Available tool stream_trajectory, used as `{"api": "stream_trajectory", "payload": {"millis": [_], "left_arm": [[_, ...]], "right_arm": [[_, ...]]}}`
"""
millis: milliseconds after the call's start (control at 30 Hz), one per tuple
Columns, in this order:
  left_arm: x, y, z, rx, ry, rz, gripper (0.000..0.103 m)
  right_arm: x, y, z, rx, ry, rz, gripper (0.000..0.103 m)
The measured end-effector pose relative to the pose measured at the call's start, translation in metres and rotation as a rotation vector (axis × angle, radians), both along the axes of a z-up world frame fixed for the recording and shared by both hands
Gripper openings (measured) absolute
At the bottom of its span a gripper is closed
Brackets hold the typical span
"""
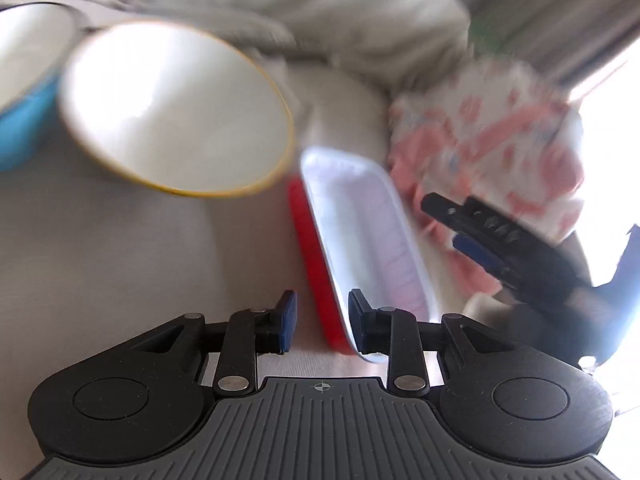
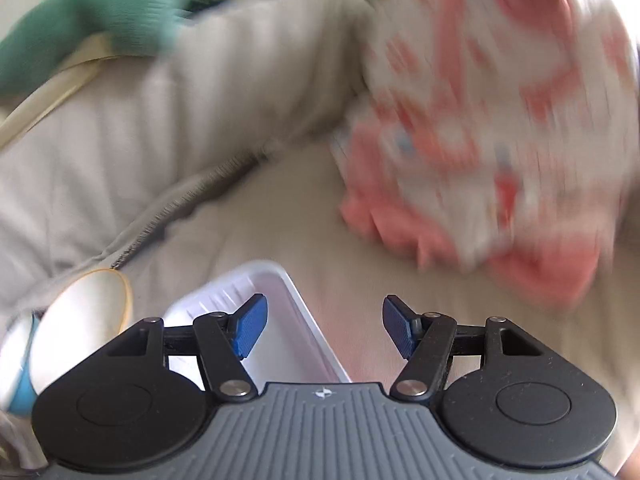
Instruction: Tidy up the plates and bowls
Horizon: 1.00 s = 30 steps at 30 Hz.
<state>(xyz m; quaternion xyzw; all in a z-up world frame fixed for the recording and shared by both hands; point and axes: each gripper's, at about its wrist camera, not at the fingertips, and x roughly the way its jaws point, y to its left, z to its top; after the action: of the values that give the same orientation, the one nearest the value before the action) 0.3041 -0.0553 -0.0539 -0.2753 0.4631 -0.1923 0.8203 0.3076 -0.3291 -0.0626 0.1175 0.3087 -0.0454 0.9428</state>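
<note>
The dishes lie scattered on a beige cushioned surface, so by the look of it the sorting is barely begun. In the left wrist view a white bowl with a yellow rim point(image 1: 176, 108) fills the upper left of the frame, and a blue bowl point(image 1: 24, 92) sits just behind it at the far left edge, overlapping it; whether the two are nested or merely side by side is hard to tell through the blur. A rectangular tray, red outside and white inside point(image 1: 368, 240), runs from the centre down to the bottom centre, tilted on its side. The left gripper point(image 1: 322, 326) at the bottom centre has its fingers partly spread with the tray's near edge between them, but the pads do not appear to press on it. The right gripper point(image 1: 448, 220) reaches in from the right edge beside the tray, in front of a red-and-white patterned cushion point(image 1: 488, 140). In the right wrist view the right gripper's point(image 2: 324, 330) fingers stand well spread and hold nothing, with the tray's rim point(image 2: 304, 308) in the gap at the lower centre. Nothing looks stacked yet; the tray and both bowls seemingly remain to be gathered.
</note>
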Motion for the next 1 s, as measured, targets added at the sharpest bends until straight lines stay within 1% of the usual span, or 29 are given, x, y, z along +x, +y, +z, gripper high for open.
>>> {"api": "stream_trajectory", "payload": {"millis": [33, 67, 100, 167, 233, 267, 333, 400, 467, 533, 567, 600, 633, 667, 733, 767, 900, 1000], "left_arm": [[-0.006, 0.017, 0.008, -0.015, -0.022, 0.051, 0.032], [-0.010, 0.033, 0.015, -0.012, -0.042, 0.110, 0.032], [-0.012, 0.048, 0.020, 0.001, -0.057, 0.168, 0.032], [-0.006, 0.071, 0.026, 0.036, -0.073, 0.248, 0.032], [0.004, 0.084, 0.023, 0.061, -0.034, 0.298, 0.032], [0.009, 0.088, 0.020, 0.061, -0.021, 0.308, 0.032], [0.019, 0.090, 0.013, 0.090, 0.003, 0.328, 0.032], [0.027, 0.088, 0.004, 0.111, 0.017, 0.332, 0.032], [0.033, 0.088, -0.003, 0.105, 0.028, 0.333, 0.033], [0.040, 0.085, -0.008, 0.095, 0.028, 0.323, 0.032], [0.042, 0.085, -0.009, 0.091, 0.026, 0.312, 0.030], [0.044, 0.084, -0.011, 0.087, 0.029, 0.298, 0.028], [0.044, 0.084, -0.014, 0.088, 0.036, 0.293, 0.028], [0.042, 0.085, -0.014, 0.091, 0.034, 0.289, 0.027], [0.037, 0.086, -0.014, 0.091, 0.029, 0.278, 0.027], [0.034, 0.086, -0.013, 0.089, 0.030, 0.274, 0.027], [0.013, 0.087, -0.006, 0.099, 0.046, 0.263, 0.027], [-0.010, 0.081, 0.001, 0.131, 0.052, 0.232, 0.029]], "right_arm": [[0.000, 0.012, 0.008, -0.057, -0.041, 0.048, 0.070], [0.001, 0.024, 0.016, -0.101, -0.071, 0.113, 0.074], [0.005, 0.035, 0.023, -0.114, -0.085, 0.186, 0.076], [0.022, 0.054, 0.033, -0.067, -0.060, 0.306, 0.076], [0.048, 0.074, 0.036, 0.009, -0.002, 0.385, 0.076], [0.062, 0.083, 0.034, 0.034, 0.026, 0.405, 0.076], [0.089, 0.099, 0.027, 0.059, 0.073, 0.388, 0.076], [0.111, 0.109, 0.017, 0.090, 0.114, 0.381, 0.074], [0.126, 0.115, 0.008, 0.093, 0.133, 0.385, 0.069], [0.131, 0.122, 0.001, 0.070, 0.152, 0.391, 0.055], [0.134, 0.126, -0.003, 0.079, 0.169, 0.404, 0.051], [0.135, 0.126, -0.006, 0.103, 0.187, 0.423, 0.040], [0.134, 0.128, -0.008, 0.127, 0.208, 0.446, 0.036], [0.133, 0.131, -0.010, 0.127, 0.216, 0.452, 0.037], [0.125, 0.132, -0.009, 0.096, 0.214, 0.464, 0.037], [0.119, 0.130, -0.007, 0.099, 0.218, 0.465, 0.037], [0.090, 0.118, -0.002, 0.166, 0.226, 0.476, 0.037], [0.061, 0.114, 0.001, 0.178, 0.192, 0.491, 0.038]]}}
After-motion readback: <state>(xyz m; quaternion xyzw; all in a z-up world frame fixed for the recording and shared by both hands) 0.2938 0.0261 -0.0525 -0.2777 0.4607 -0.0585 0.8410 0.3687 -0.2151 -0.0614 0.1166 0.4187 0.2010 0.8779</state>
